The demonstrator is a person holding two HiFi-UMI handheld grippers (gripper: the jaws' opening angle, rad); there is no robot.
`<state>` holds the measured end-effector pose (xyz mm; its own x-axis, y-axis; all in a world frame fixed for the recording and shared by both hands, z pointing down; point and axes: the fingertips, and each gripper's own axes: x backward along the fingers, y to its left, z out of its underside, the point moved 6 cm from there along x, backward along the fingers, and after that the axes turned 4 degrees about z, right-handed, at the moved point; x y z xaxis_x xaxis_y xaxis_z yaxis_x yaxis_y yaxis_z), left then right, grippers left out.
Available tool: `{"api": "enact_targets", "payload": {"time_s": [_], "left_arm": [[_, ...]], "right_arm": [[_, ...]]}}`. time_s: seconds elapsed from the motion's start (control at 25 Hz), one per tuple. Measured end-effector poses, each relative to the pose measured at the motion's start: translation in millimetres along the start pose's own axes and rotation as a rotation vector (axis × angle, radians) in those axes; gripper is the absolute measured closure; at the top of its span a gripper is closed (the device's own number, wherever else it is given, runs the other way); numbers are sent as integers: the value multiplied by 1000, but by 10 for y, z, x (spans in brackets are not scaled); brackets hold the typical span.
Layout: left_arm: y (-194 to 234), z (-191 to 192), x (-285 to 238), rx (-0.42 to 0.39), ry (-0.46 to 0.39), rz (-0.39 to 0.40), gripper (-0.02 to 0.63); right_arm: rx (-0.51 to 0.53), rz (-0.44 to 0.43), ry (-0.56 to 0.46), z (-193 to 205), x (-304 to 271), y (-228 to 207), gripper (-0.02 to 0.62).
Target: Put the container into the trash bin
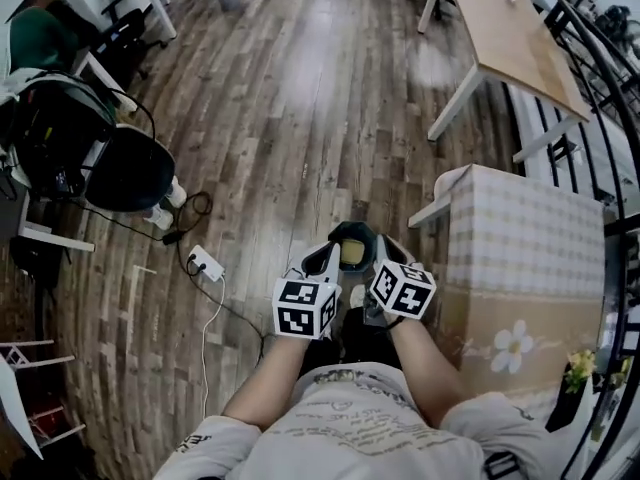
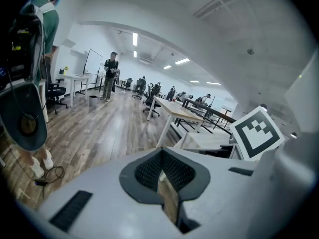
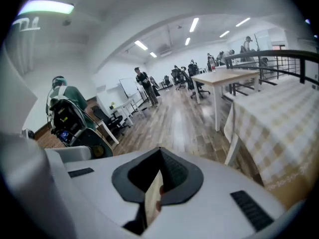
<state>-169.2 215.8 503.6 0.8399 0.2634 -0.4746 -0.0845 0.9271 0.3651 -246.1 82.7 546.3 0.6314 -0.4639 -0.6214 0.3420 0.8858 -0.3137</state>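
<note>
In the head view both grippers are held close together in front of my chest. On the wooden floor below, between their tips, stands a dark round bin (image 1: 349,233) with something pale yellow (image 1: 352,253) inside. The grippers hide part of it, so I cannot tell whether that is the container. My left gripper (image 1: 325,259) (image 2: 162,158) has its jaws together, as does my right gripper (image 1: 384,254) (image 3: 159,156). Only a thin tan strip shows in each slit. Neither gripper view shows the bin; both look out level across the room.
A table with a checked cloth (image 1: 530,238) stands close on the right, with a wooden table (image 1: 510,38) beyond it. A white power strip (image 1: 205,263) and its cables lie on the floor at left, near a black chair (image 1: 125,173). A person (image 2: 108,76) stands far off.
</note>
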Motion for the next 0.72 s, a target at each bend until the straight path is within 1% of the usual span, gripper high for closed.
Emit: {"api": "enact_targets", "payload": {"time_s": [0.16, 0.32, 0.48, 0.6, 0.72], "left_arm": [[-257, -373, 89, -45, -64, 23, 601], [-464, -707, 310, -98, -130, 33, 601], [-702, -1096, 578, -187, -218, 36, 601], [-902, -1310, 761, -245, -287, 51, 601], [-1019, -1381, 869, -275, -331, 61, 601]], "right_arm": [[46, -41, -143, -535, 323, 173, 594], [127, -66, -313, -959, 847, 369, 594], [170, -113, -471, -1315, 1323, 528, 594], [156, -166, -541, -1478, 1578, 572, 594], [135, -187, -563, -1534, 1743, 563, 594]]}}
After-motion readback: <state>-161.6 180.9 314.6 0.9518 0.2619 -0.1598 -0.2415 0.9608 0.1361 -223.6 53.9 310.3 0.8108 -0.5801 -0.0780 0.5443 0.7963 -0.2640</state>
